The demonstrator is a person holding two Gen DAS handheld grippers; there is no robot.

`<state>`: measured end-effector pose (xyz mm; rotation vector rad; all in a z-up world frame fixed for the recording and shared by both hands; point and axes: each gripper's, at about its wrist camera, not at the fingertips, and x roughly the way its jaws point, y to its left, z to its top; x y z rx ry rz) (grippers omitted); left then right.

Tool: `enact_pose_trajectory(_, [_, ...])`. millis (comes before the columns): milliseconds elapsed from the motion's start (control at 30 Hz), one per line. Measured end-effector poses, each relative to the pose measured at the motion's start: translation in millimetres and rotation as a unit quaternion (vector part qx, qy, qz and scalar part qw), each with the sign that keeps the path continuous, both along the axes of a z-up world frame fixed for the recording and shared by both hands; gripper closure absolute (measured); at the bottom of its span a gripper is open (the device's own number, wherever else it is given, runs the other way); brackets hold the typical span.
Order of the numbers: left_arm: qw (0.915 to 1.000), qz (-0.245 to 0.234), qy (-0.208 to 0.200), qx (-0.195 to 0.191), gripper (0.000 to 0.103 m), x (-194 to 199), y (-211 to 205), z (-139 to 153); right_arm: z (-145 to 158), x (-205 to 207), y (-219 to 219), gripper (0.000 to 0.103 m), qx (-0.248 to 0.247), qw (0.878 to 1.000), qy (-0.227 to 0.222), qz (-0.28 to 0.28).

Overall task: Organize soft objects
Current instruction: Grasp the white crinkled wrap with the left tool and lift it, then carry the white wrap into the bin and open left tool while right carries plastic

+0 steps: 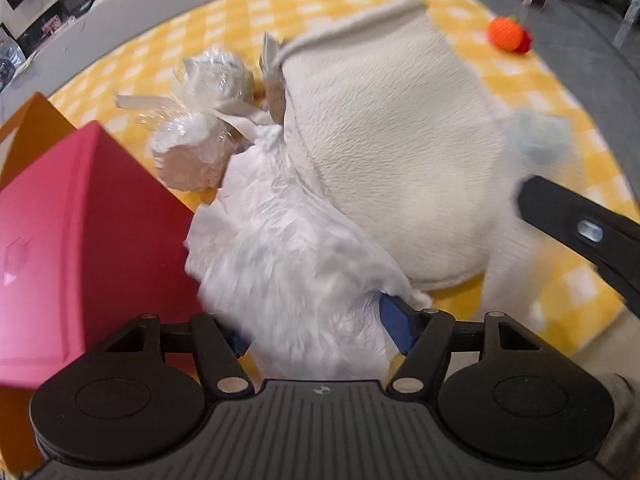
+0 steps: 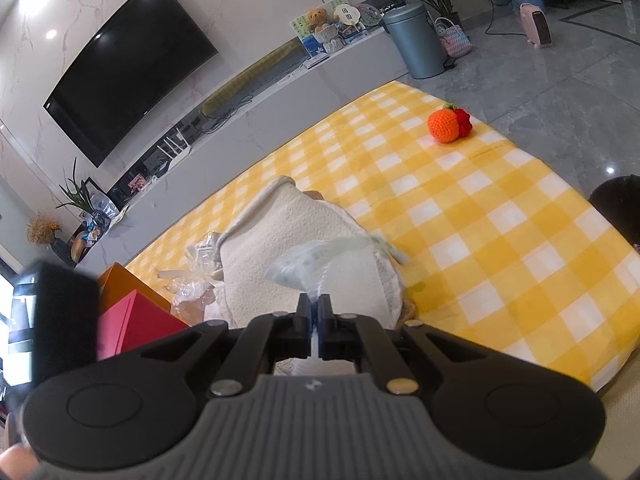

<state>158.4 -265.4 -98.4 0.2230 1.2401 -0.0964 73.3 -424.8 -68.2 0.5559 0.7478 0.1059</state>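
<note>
Reaching down over a yellow checked blanket [image 2: 460,216], the left gripper [image 1: 316,324] straddles a fluffy white plush [image 1: 292,264] low in the left wrist frame, its blue pads set wide on either side of the fur; whether they already press on it I cannot tell. Just above and right of the plush lies a large cream pillow [image 1: 384,148], touching it, and a cellophane-wrapped bundle [image 1: 200,120] sits at upper left beside a red box [image 1: 80,240] nested in an orange one. In the right wrist view, the right gripper [image 2: 315,312] is pinched tight on a thin pale plastic wrapper [image 2: 320,260] at lower centre, over the pillow. A crocheted orange toy [image 2: 444,122] rests well apart at upper right. The risk, as I judge it: the long fur may slip through the pads, the plush may drag the pillow along, or the thin wrapper may tear.
</note>
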Motion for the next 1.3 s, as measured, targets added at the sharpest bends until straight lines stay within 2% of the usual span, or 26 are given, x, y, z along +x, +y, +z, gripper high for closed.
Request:
enact_pose_trajectory(67, [1.0000,-0.001,0.006,0.007,0.025,4.3,-1.1,-5.8,-0.7,0.3,-0.2,0.103,0.000,1.000,0.001,0.000])
enact_pose_trajectory(133, [1.0000,-0.007,0.003,0.005,0.036,2.2,-0.4,-5.5,-0.9,0.6,-0.5,0.103,0.000,1.000,0.001,0.000])
enact_pose_trajectory(200, [0.9998,-0.015,-0.001,0.012,0.056,-1.3,1.8,-2.7,-1.0,1.1,-0.7,0.103,0.001,1.000,0.001,0.001])
enact_pose_trajectory(300, [0.9988,-0.043,0.002,0.024,0.077,-3.7,6.2,5.2,-1.2,1.6,-0.7,0.103,0.001,1.000,0.002,0.002])
enact_pose_trajectory(367, [0.9990,-0.042,0.001,0.015,0.083,-3.6,13.9,13.0,-1.4,1.7,-0.8,0.103,0.001,1.000,0.003,0.002])
enact_pose_trajectory(433, [0.9991,-0.043,0.004,-0.006,0.084,-4.6,19.6,21.6,-1.8,1.9,-0.8,0.099,0.000,1.000,0.005,0.001])
enact_pose_trajectory(567, [0.9984,-0.051,-0.014,-0.019,0.085,-11.2,24.8,43.5,-4.8,4.2,-0.4,0.093,-0.007,1.000,0.020,-0.007])
enact_pose_trajectory(600, [0.9981,-0.053,-0.015,-0.026,0.085,-13.1,27.3,49.1,-5.9,5.2,-0.3,0.084,-0.009,1.000,0.026,-0.010])
enact_pose_trajectory(633, [0.9978,-0.056,-0.016,-0.032,0.085,-14.4,30.0,53.9,-7.0,6.3,-0.2,0.063,-0.011,0.999,0.033,-0.013])
enact_pose_trajectory(667, [0.9977,-0.055,-0.018,-0.035,0.085,-14.9,32.4,58.8,-8.6,8.1,0.1,0.049,-0.012,0.999,0.041,-0.014])
enact_pose_trajectory(700, [0.9976,-0.055,-0.020,-0.037,0.085,-15.2,35.4,63.8,-10.8,10.7,1.3,0.028,-0.014,0.998,0.053,-0.012])
enact_pose_trajectory(767, [0.9974,-0.055,-0.028,-0.038,0.085,-13.3,34.1,74.6,-14.6,14.9,6.1,0.039,-0.026,0.998,0.064,-0.004])
enact_pose_trajectory(800, [0.9971,-0.057,-0.035,-0.037,0.085,-13.9,35.2,80.1,-15.8,16.4,8.4,0.052,-0.031,0.997,0.067,-0.001])
enact_pose_trajectory(833, [0.9967,-0.059,-0.044,-0.036,0.085,-15.8,37.1,86.1,-16.7,17.1,9.3,0.060,-0.035,0.997,0.070,0.000])
enact_pose_trajectory(867, [0.9961,-0.060,-0.052,-0.038,0.085,-17.0,39.9,92.3,-17.6,17.8,9.5,0.063,-0.037,0.997,0.074,-0.001])
enact_pose_trajectory(933, [0.9944,-0.060,-0.074,-0.046,0.085,-19.1,45.6,105.9,-19.3,18.6,9.0,0.084,-0.036,0.996,0.077,0.001])
enact_pose_trajectory(1033, [0.9910,-0.054,-0.105,-0.063,0.085,-23.3,56.7,123.4,-17.6,15.5,8.0,0.100,-0.032,0.997,0.067,0.004])
enact_pose_trajectory(1300, [0.9841,-0.029,-0.132,-0.116,0.085,-30.4,84.5,146.7,3.2,-3.4,0.6,0.103,-0.004,1.000,0.001,0.010])
